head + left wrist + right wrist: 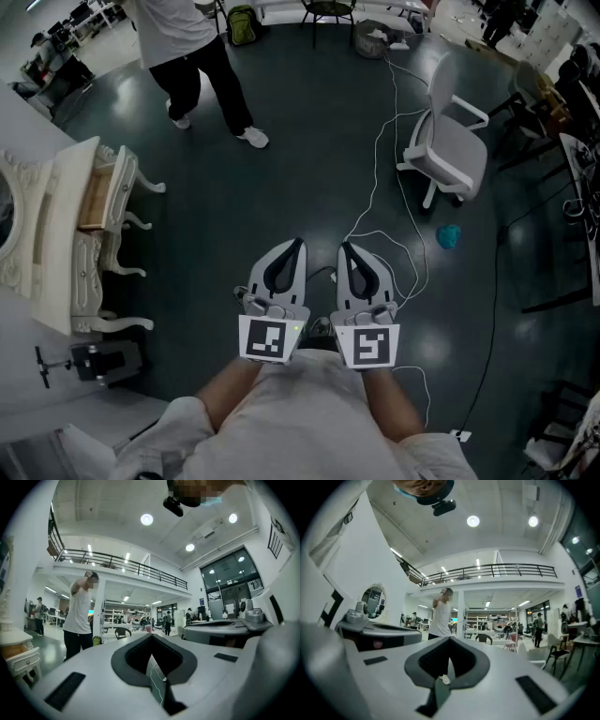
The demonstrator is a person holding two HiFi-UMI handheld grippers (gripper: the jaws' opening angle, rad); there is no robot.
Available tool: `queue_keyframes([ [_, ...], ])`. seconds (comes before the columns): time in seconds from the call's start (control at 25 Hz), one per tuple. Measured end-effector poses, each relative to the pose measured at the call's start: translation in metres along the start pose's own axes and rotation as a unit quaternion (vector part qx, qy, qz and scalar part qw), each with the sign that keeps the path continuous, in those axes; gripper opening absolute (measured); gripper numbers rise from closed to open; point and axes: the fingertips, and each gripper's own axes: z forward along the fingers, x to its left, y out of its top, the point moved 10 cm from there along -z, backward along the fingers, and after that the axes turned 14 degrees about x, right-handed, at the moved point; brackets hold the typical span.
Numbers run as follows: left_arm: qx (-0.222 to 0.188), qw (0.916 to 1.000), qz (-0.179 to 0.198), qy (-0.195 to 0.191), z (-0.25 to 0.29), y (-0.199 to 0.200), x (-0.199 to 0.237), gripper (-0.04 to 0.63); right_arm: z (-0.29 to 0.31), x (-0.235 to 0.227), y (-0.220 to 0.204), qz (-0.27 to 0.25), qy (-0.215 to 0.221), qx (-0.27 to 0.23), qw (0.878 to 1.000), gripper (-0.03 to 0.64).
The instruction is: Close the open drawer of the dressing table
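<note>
Grippers: two, left gripper (pixel 297 244) and right gripper (pixel 345 247), lower centre. One dressing table (pixel 64 246), left edge; one open drawer (pixel 94 199). One office chair (pixel 452 142), upper right.

Left gripper (pixel 298 244) and right gripper (pixel 344 247) side by side, level and forward (jaws of both together)

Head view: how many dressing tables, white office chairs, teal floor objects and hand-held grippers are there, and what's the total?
Cream carved dressing table: 1
White swivel office chair: 1
Small teal object on the dark floor: 1
Hand-held grippers: 2 (left hand-held gripper, right hand-held gripper)
Total: 5
</note>
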Motion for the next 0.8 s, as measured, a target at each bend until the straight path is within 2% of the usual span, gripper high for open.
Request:
queue_keyframes([
  [0.2,0.011,0.9999,0.006,-0.006,-0.016,0.001,0.013,0.008,0.000,0.023,0.005,0.009,0.006,0.014,1.000,0.014],
  [0.52,0.013,0.9999,-0.005,0.007,-0.025,-0.005,0.031,0.008,0.014,0.043,0.008,0.005,0.034,0.003,0.999,0.014],
  [0.8,0.018,0.9996,-0.009,0.020,-0.023,-0.005,0.058,0.008,0.043,0.060,0.014,0.023,0.065,-0.020,0.997,0.014],
])
